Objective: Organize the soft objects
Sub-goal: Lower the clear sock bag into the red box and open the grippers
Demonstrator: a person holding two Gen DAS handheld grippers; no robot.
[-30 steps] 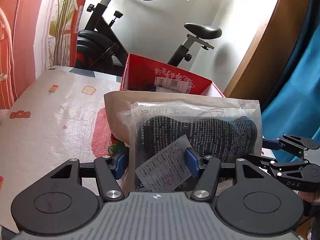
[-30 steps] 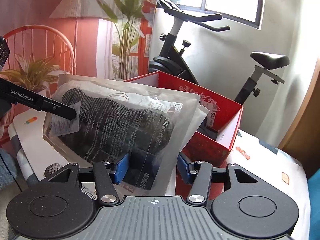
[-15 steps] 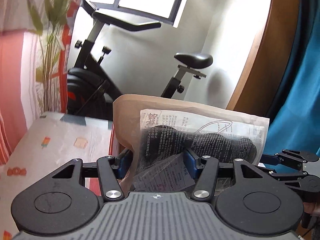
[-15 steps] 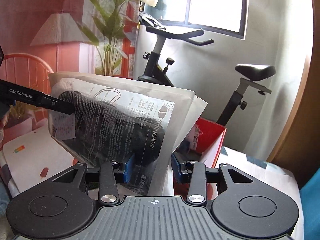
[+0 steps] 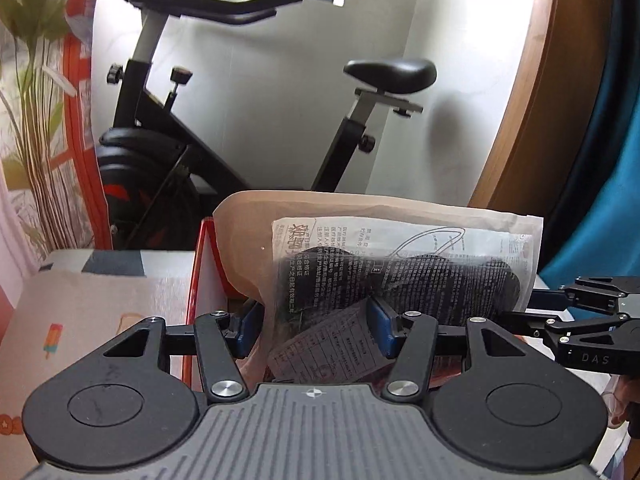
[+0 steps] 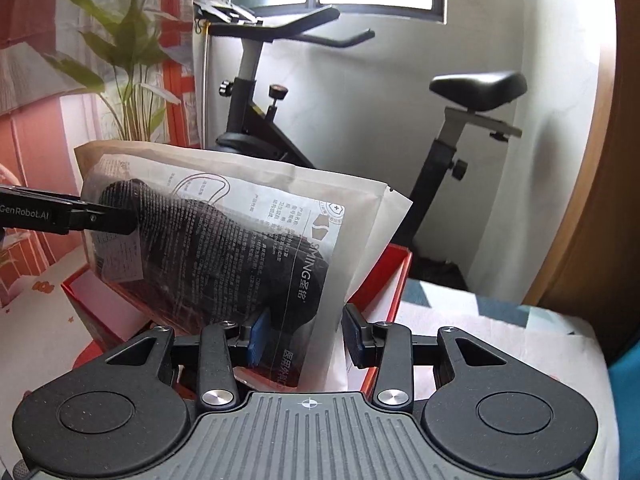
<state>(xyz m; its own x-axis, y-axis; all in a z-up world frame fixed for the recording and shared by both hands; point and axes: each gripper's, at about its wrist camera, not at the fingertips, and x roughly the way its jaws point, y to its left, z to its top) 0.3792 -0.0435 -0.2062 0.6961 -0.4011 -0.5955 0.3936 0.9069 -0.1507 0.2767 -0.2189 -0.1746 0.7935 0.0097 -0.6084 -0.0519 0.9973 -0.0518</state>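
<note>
1. Item location: the sealed pouch [image 6: 224,240], a printed clear-and-paper pack with a dark soft article inside, is held upright in the air between the two grippers. Its lower edge hangs over the open red box [image 6: 390,280], which stands on the patterned table cover [image 5: 92,312].

2. Left gripper [image 5: 316,330]: the blue pads sit at a medium gap with one end of the pouch and its loose paper slip between them. Both pads appear to bear on the film, so this reads as a hold, though the grip looks light.

3. Right gripper [image 6: 302,338]: the jaws stand moderately apart around the opposite lower corner. The left pad meets the film; the right pad seems to stand just clear of it. Whether this claw truly clamps the pouch cannot be told.

4. Handling judgement: the pouch looks light and limp. The film is probably slippery and will buckle or fold if pushed edge-on. The contents appear soft and not fragile.

5. Where to hold: take the flat sealed margins near the two ends, not the bulging middle, so that the pack hangs straight.

6. Background: an exercise bike [image 6: 360,100] stands behind the table, well apart from the work.
</note>
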